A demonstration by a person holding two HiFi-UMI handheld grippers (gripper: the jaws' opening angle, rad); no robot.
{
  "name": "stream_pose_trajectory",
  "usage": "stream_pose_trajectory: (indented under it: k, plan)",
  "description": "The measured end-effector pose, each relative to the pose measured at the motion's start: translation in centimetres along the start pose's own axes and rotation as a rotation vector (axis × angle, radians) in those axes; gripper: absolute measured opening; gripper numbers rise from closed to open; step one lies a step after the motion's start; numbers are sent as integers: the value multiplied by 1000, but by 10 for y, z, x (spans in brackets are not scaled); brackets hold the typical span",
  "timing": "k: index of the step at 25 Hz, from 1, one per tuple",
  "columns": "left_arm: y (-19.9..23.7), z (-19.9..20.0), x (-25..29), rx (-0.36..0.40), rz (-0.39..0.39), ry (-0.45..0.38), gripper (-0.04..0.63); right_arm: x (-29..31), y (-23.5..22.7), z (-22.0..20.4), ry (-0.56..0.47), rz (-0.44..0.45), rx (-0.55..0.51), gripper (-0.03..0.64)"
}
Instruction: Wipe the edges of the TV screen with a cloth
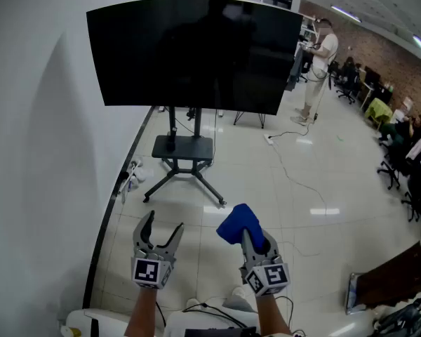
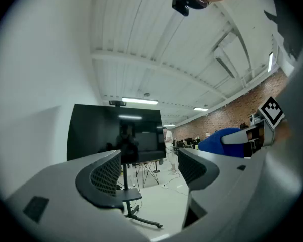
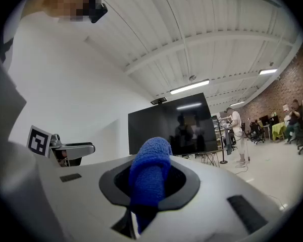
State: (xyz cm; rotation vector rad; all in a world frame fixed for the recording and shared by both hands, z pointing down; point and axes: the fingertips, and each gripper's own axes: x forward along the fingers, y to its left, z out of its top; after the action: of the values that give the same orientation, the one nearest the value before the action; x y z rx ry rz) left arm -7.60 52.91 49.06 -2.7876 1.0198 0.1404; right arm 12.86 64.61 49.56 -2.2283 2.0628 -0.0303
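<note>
Closing on the TV (image 1: pixel 196 51) comes first: it stands at 12 o'clock, well apart from both grippers. The right gripper (image 1: pixel 247 236), at 5 o'clock, pinches the blue cloth (image 1: pixel 240 225) between its jaws. Wiping well likely means laying its free fold flat on the bezel, tracing 1 edge at a time. The left gripper (image 1: pixel 165 223), at 7 o'clock, has its jaws spread, empty. Only the right gripper view shows the cloth bulging past the jaws; only the head view shows the stand (image 1: pixel 184 149).
</note>
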Motion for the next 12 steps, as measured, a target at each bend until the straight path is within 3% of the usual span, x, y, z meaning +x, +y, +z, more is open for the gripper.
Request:
stream_pose_trajectory:
  k: [12]
  plan:
    - [23, -28, 7, -109, 80, 43, 347, 41, 15, -2, 3, 113, 31, 77]
